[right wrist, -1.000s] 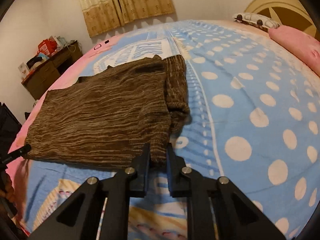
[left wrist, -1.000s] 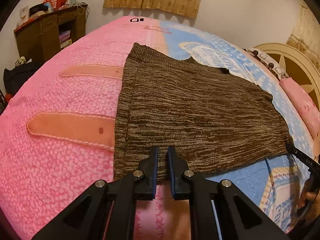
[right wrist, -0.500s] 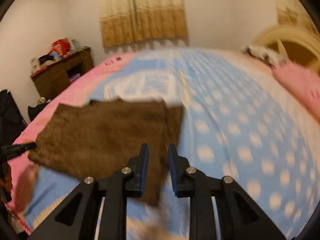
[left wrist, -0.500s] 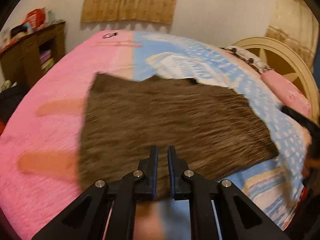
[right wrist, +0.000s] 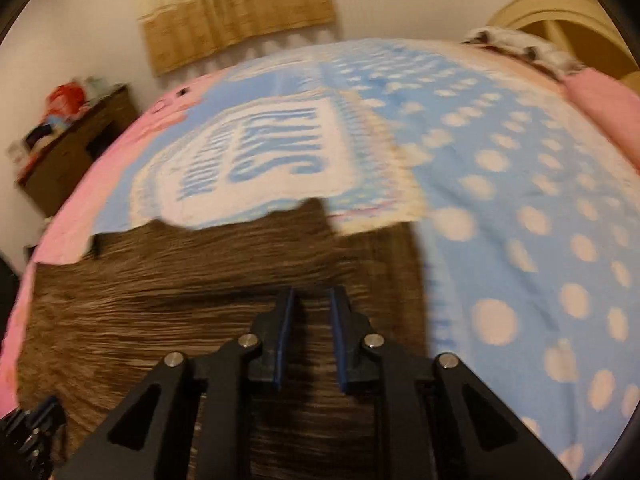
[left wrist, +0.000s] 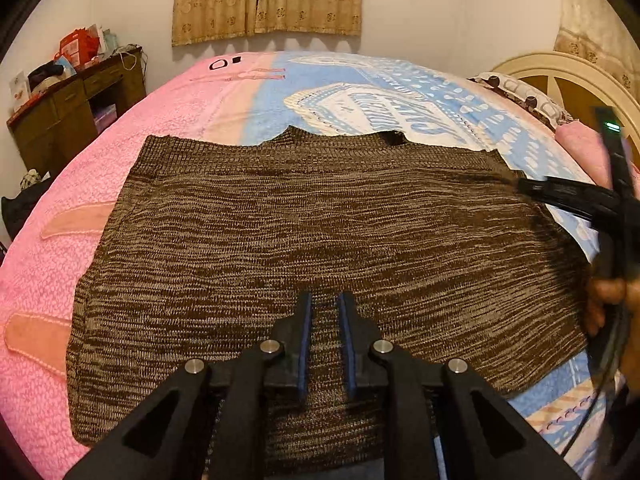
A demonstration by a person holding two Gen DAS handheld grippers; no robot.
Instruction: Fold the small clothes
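Brown knit garment (left wrist: 320, 216) flat on bedspread (left wrist: 168, 120), left gripper (left wrist: 322, 320) and right gripper (right wrist: 310, 316) narrowly parted above it, gripping nothing

brown knit sweater (left wrist: 320, 232) | flat, sleeves folded in | on bedspread

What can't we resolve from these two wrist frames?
- Left wrist: near hem of the brown knit garment is hidden behind the left gripper, so a pinch is unconfirmed.
- Left wrist: right gripper is cut off at the edge; jaw state unreadable.
- Right wrist: motion blur smears the knit and blanket lettering; right gripper contact unclear.
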